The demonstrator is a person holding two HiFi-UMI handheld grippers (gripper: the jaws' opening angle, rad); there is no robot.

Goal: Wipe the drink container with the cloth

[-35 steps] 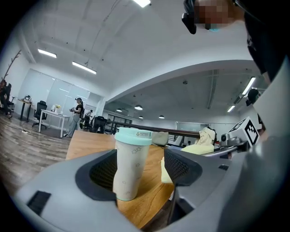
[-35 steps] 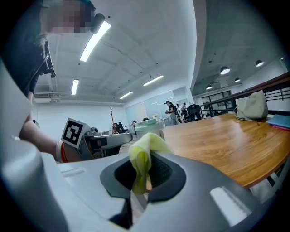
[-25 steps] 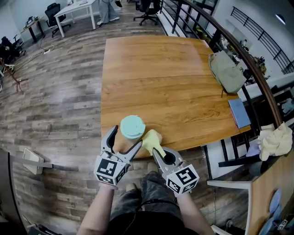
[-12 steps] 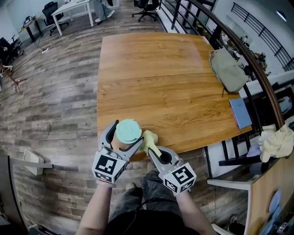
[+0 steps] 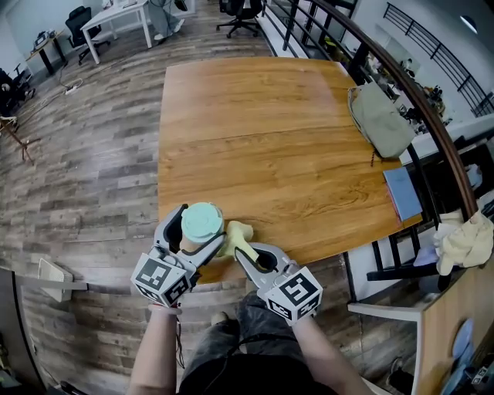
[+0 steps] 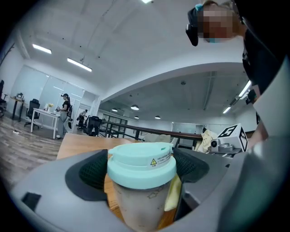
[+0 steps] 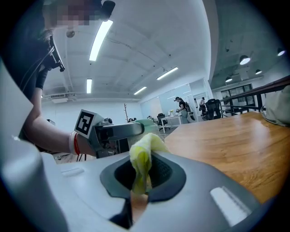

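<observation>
- A broad orange-brown wooden table fills the middle of the head view, and most of its top is bare.
- A slumped grey-green fabric bag sits at the table's right edge. Just below it in the frame lies a flat blue book.
- A dark curved metal railing runs down the right side, close behind the bag. A crumpled cream bundle of fabric lies off the table at the far right.
- A white desk and black office chairs stand on the plank floor in the upper left, well apart from the work.
- Nothing stands between the grippers and the cup.
- The tall pale drink cup with a mint-green lid stands upright at the table's near edge, lower left of centre. I cannot tell whether its base rests on the wood.
- The left gripper has its jaws spread wide around the drink cup, with the dark pads against the sides of the lid, so it grips the cup.
- The right gripper has its jaws closed narrow, pinching a bunched yellow cloth.
- The yellow cloth touches the cup's right side, tucked just inside the left gripper's right jaw.
</observation>
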